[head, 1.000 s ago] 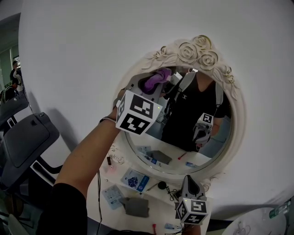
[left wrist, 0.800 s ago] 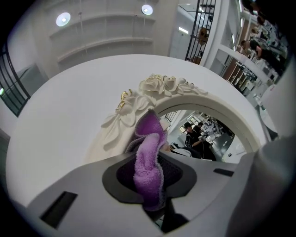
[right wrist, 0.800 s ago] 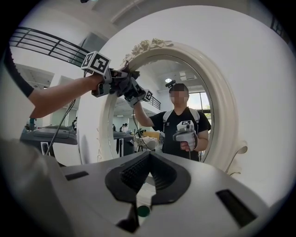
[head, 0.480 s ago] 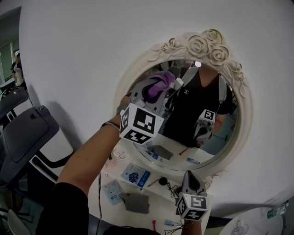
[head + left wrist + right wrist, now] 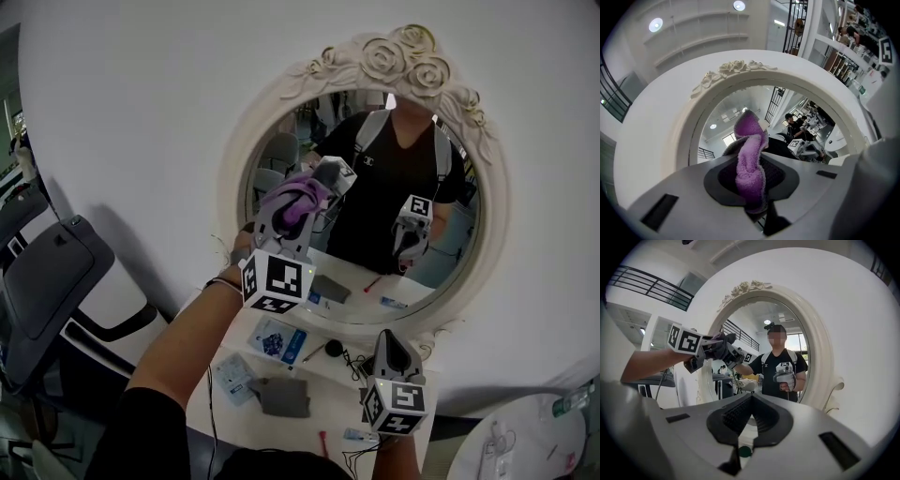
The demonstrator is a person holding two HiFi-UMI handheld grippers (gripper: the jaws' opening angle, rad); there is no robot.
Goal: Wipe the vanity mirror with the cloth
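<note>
The oval vanity mirror [image 5: 427, 277] in a cream rose-carved frame [image 5: 489, 187] hangs on a white wall. My left gripper [image 5: 292, 212] is shut on a purple cloth [image 5: 298, 199] and holds it against the left part of the glass. In the left gripper view the cloth [image 5: 750, 157] stands up between the jaws, with the frame [image 5: 726, 70] arching above. My right gripper [image 5: 390, 349] hangs low below the mirror's bottom edge, away from the glass. Its jaws [image 5: 751, 401] are shut with nothing between them. The right gripper view shows the mirror [image 5: 759, 338] and the left gripper [image 5: 719, 348] at it.
Below the mirror is a white table [image 5: 349, 412] with a blue packet [image 5: 279, 340], a grey pad [image 5: 281, 396], cables and small items. A grey chair [image 5: 52, 272] stands at the left. A round white stand [image 5: 525, 455] is at the lower right.
The left gripper has moved down and left over the glass with the cloth, from near the top of the mirror to its left middle. The right gripper has hardly moved.
</note>
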